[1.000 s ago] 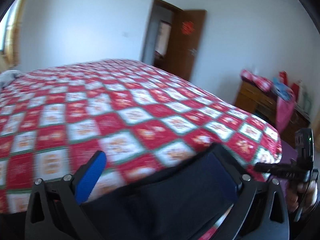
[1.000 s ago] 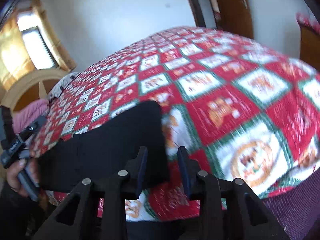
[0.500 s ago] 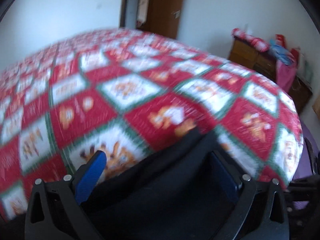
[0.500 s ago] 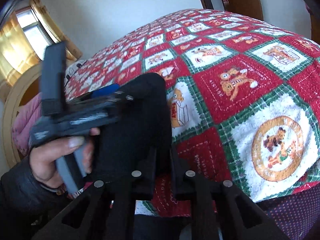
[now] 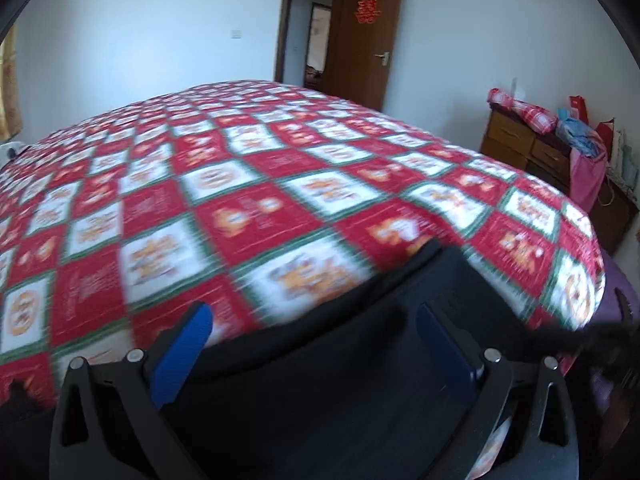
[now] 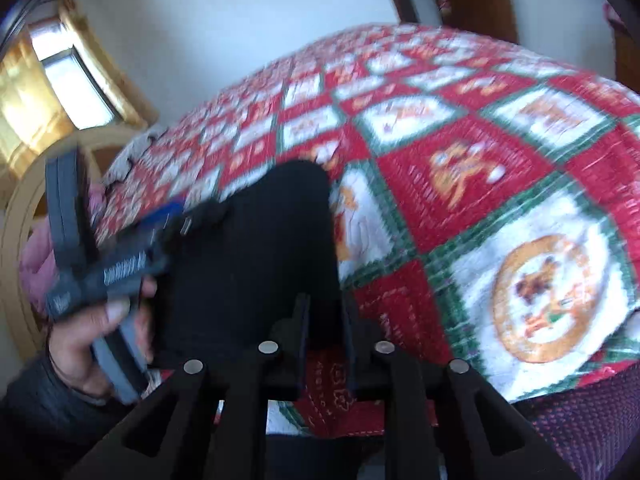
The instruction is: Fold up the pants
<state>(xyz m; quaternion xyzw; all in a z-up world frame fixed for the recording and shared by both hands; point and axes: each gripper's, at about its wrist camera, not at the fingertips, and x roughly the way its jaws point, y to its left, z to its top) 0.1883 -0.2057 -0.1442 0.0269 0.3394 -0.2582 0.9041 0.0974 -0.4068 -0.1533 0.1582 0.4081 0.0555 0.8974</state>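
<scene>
Near: right hand-held gripper (image 6: 323, 344) pinches the near edge of the pants (image 6: 256, 264), fingers pressed almost together on the black cloth. Left hand-held gripper (image 5: 316, 344) is spread wide, blue pads (image 5: 182, 350) either side of the pants (image 5: 360, 380), which lie between them without being gripped.

Change: a second ago the two grippers were well apart, pants stretched across the near bed edge. Now the left one (image 6: 120, 256) sits just beside the right one, at the pants' left edge, and the cloth looks narrower and bunched. So a fold has probably been made side to side; the left has likely released or is regripping. Blur on both views means motion continues.

Far: pants rest on the near corner of the bed (image 5: 280, 184); door (image 5: 366, 36) and dresser (image 5: 532, 148) beyond.
</scene>
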